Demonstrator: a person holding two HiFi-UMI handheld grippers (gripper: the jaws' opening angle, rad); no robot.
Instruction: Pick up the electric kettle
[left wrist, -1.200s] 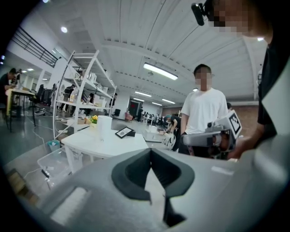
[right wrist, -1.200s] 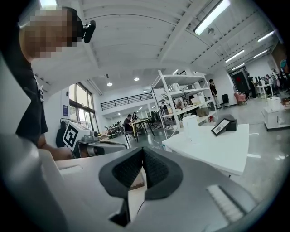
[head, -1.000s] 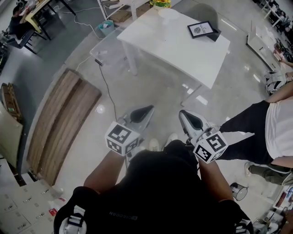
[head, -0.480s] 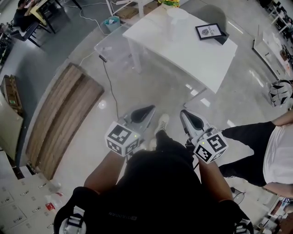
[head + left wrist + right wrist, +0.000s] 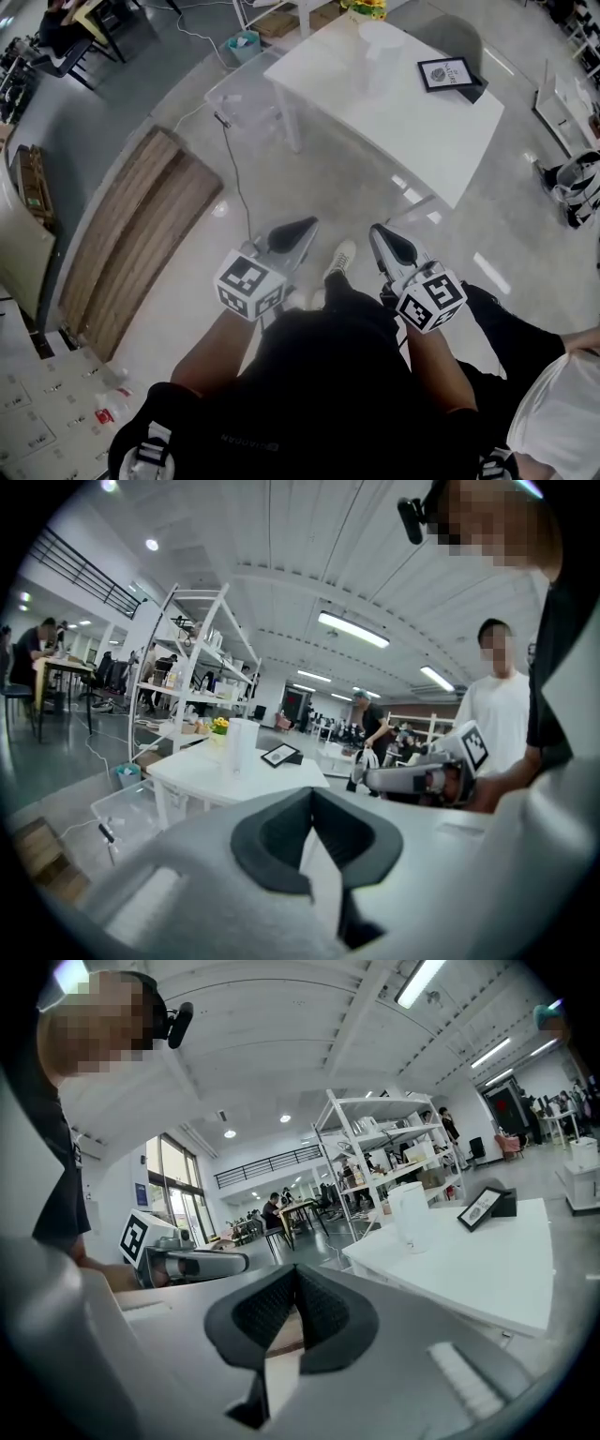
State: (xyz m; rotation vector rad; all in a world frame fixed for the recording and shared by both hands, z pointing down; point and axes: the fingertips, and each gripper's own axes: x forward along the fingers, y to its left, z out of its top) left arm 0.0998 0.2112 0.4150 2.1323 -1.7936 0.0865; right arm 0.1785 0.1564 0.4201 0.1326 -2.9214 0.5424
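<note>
Both tools were pressed together with nothing between the pads. The left tool [image 5: 292, 232] and the right tool [image 5: 386, 244] were carried side by side in front of the body, pointing ahead over the glossy grey floor [image 5: 375, 206].

Over the last second the person carrying them had stepped forward, one pale shoe [image 5: 342, 258] now out in front. The white rectangular bench [image 5: 375, 103] had drawn a little nearer, and the bystander in a white shirt [image 5: 562, 412] had slipped back towards the carrier's right side. I took it that the approach was still going on and no reach had started.

The white cylindrical electric kettle [image 5: 380, 36] stood upright near the bench's far edge, well apart from both tools. Yellow flowers [image 5: 364, 7] were close by it, and a black-framed picture [image 5: 448, 72] lay further along the top.

As for containers, a clear plastic storage box [image 5: 246, 94] sat on the floor just beside the bench's left end. It looked empty, though I couldn't be sure. A small teal bin [image 5: 246, 42] beyond it held something pale. Whether the kettle held water I could not tell.
</note>
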